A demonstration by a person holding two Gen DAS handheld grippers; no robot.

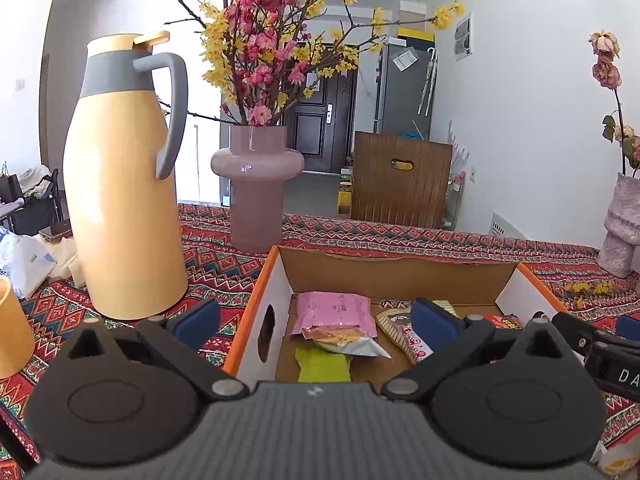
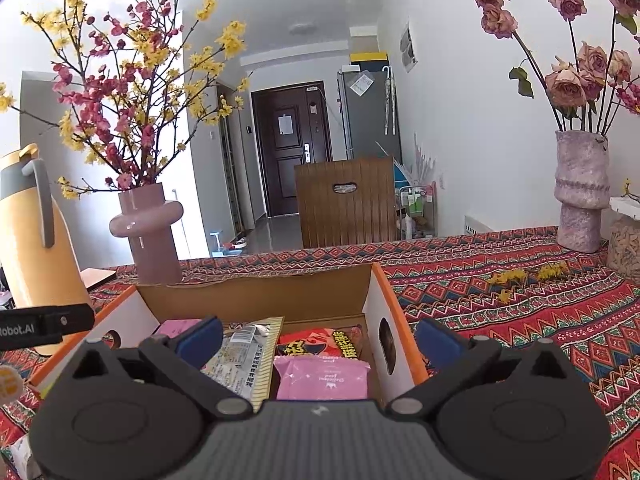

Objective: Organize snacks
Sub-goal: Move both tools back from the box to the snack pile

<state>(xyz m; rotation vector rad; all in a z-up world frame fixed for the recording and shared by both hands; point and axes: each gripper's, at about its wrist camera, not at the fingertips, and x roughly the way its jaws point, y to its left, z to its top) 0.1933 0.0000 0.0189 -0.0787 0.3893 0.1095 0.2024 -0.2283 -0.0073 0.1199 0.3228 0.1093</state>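
Note:
An open cardboard box [image 1: 396,270] with orange rims holds several snack packets. In the left wrist view I see a pink packet [image 1: 334,312], a silver chip bag [image 1: 346,342], a green packet [image 1: 322,366] and a red-and-white packet [image 1: 412,344]. My left gripper [image 1: 314,322] is open and empty above the box's left wall. In the right wrist view the box [image 2: 256,292] holds a pink packet [image 2: 322,376], a red packet [image 2: 320,342] and a silver packet [image 2: 244,360]. My right gripper [image 2: 318,342] is open and empty above the box's right wall.
A yellow thermos jug [image 1: 124,184] and a pink vase of flowers [image 1: 256,184] stand behind the box on the patterned cloth [image 2: 520,304]. A rough pink vase of roses [image 2: 580,196] and a jar [image 2: 624,244] stand at the right. A yellow cup [image 1: 12,328] is at the left.

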